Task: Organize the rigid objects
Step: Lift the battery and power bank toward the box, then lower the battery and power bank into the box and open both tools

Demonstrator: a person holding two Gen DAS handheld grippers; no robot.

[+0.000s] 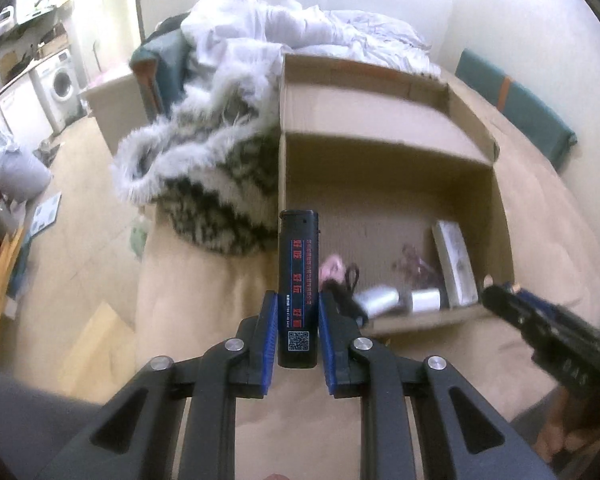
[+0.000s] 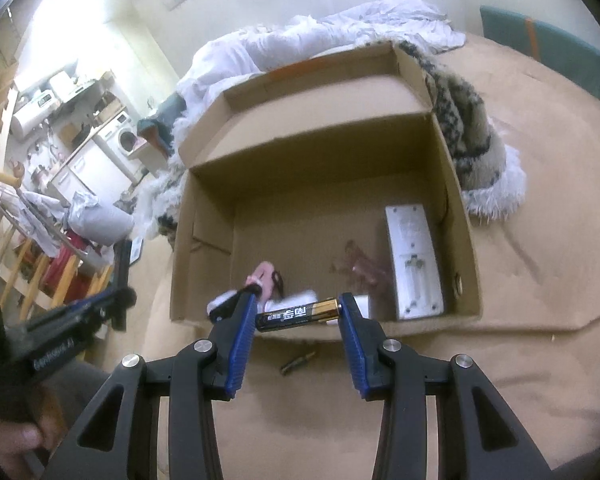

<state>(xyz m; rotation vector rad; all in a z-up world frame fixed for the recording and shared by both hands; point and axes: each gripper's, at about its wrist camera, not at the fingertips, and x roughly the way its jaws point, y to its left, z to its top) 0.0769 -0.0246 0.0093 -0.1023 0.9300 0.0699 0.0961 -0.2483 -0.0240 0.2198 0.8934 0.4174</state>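
Left gripper (image 1: 298,312) clamps a black lighter (image 1: 298,288) upright; right gripper (image 2: 300,314) holds a battery (image 2: 298,315) crosswise — both near the cardboard box's (image 2: 466,240) front edge. Advise clearing that wall before release.

Left tool (image 1: 298,308) grips black lighter (image 1: 298,280) upright; cardboard box (image 1: 496,184) beyond

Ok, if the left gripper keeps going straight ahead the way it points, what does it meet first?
Likely the cardboard box: the left gripper, shut on the black lighter, points at its near left wall. Depth is unclear.
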